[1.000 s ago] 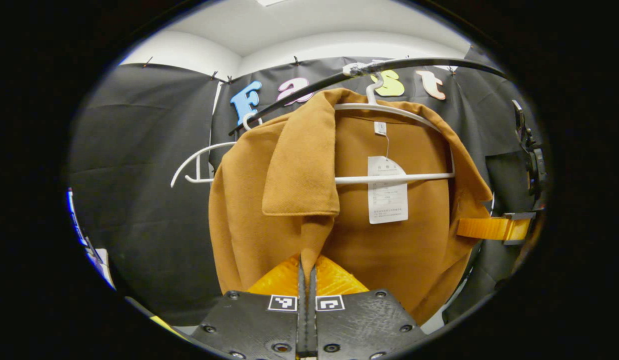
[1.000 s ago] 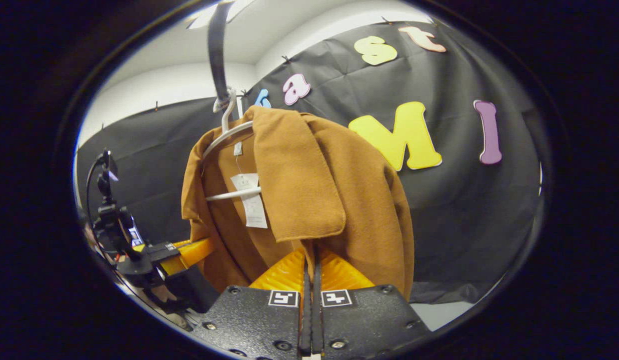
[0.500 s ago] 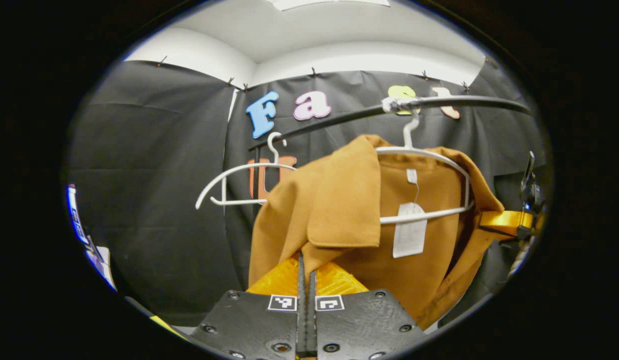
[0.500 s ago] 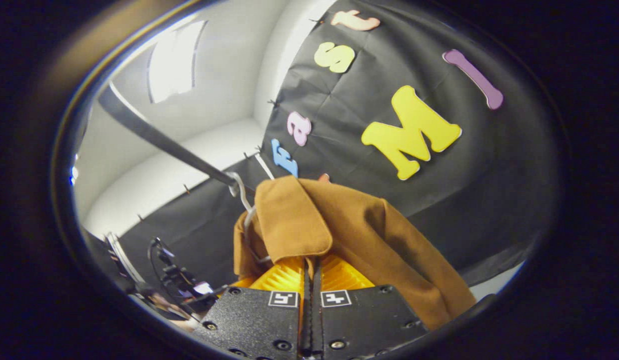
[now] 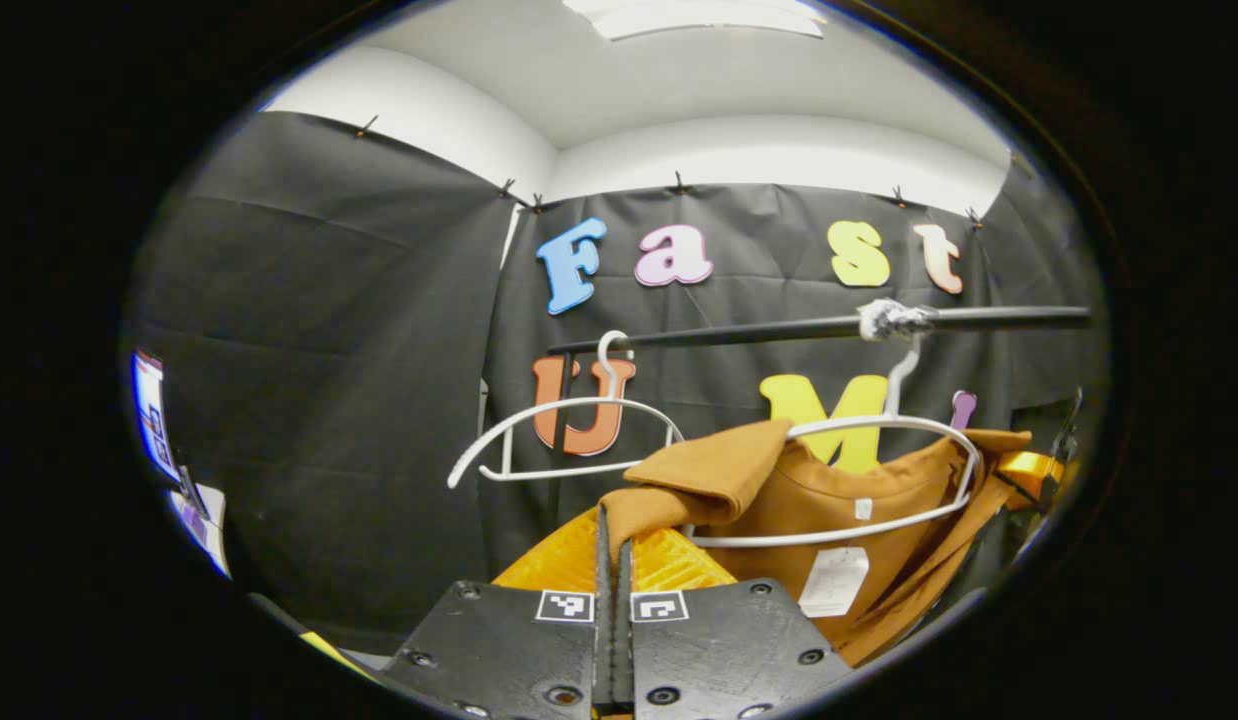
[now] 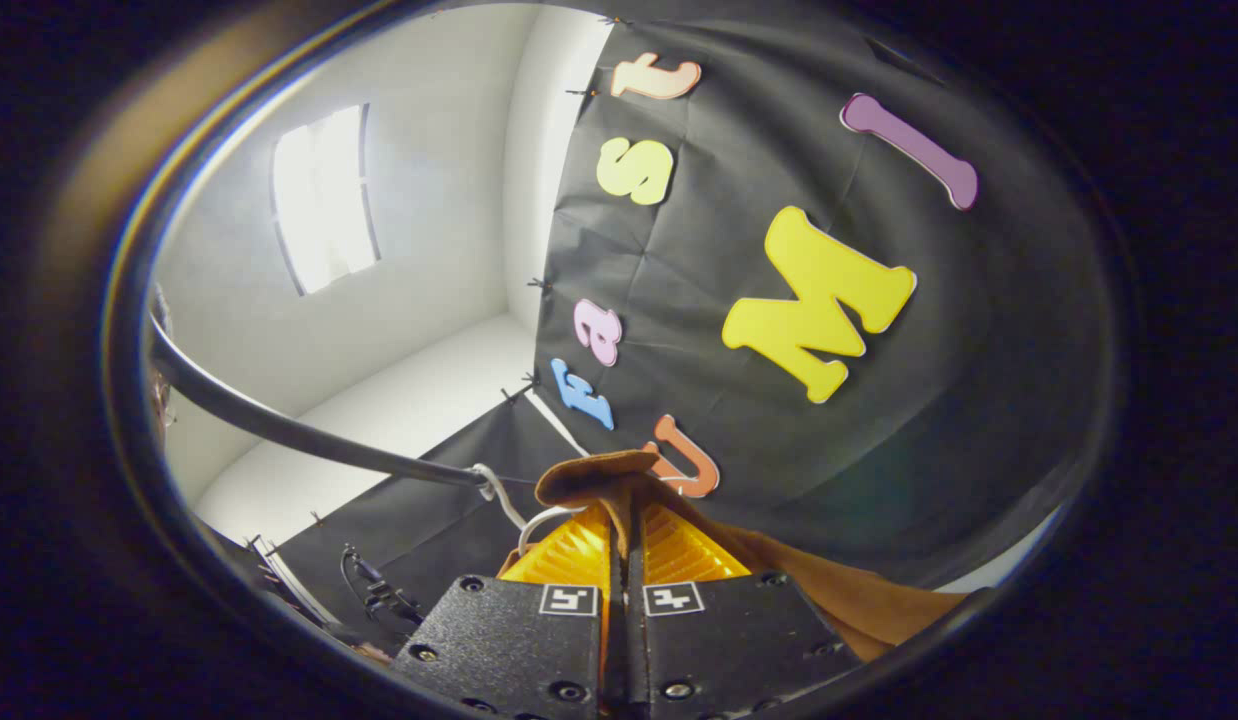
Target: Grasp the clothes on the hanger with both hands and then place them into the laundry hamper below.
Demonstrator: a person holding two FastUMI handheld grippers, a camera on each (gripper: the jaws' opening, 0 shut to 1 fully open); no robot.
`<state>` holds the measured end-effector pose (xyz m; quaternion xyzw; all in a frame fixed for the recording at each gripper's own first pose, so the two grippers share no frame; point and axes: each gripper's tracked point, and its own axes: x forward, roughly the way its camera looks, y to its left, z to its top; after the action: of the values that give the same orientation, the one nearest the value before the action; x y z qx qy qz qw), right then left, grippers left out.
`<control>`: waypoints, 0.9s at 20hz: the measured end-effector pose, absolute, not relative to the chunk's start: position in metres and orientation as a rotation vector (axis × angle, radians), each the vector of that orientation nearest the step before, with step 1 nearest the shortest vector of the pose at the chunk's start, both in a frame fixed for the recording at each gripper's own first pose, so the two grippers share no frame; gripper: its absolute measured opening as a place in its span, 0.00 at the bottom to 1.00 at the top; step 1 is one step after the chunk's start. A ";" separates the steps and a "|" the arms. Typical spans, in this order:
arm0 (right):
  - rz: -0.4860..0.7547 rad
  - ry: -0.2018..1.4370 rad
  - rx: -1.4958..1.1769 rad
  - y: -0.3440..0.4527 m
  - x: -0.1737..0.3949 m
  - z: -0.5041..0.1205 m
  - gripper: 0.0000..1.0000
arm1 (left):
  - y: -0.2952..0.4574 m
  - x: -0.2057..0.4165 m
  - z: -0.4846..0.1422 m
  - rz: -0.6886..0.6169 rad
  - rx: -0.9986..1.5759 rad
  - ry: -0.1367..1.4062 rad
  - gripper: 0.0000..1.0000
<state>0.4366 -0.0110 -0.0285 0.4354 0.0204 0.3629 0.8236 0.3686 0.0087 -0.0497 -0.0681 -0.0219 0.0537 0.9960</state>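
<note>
Left gripper view: your left gripper [image 5: 613, 530] has its fingers pressed together on a fold of the brown jacket [image 5: 859, 500], pinching the cloth at the collar flap. One jacket, half off its white hanger [image 5: 879, 470]; the flap hangs just left of that hanger, and the rest sags below its bar. Two white hangers on one black rail [image 5: 739, 330]: the loaded one, and an empty hanger [image 5: 559, 440] further left along the rail. One white paper tag [image 5: 832, 580] dangles below the loaded hanger's bar; its print is too small to read. A small white neck label [image 5: 863, 508] sits just above it, also unreadable. Your right gripper [image 5: 1034, 468] shows at the jacket's far right edge, touching the cloth.

Right gripper view: your right gripper [image 6: 624, 520] is clamped shut on the jacket [image 6: 859, 600], with cloth bunched up between the fingers. The jacket trails down and right from the pinch. One hanger hook [image 6: 499, 495] meets the rail [image 6: 279, 425] just left of the pinch.
</note>
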 end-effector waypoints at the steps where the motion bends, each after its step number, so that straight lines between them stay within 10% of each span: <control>1: 0.757 0.045 0.916 -0.012 0.440 -0.032 0.03 | 0.018 0.370 -0.050 0.126 -0.140 -0.048 0.05; 18: 0.487 0.098 0.737 -0.037 0.469 -0.079 0.04 | 0.015 0.385 -0.102 0.102 -0.161 0.104 0.05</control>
<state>0.4690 -0.0371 -0.0786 0.3565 0.0476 0.2354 0.9029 0.3851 0.0149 -0.1023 -0.0803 0.0517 0.0508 0.9941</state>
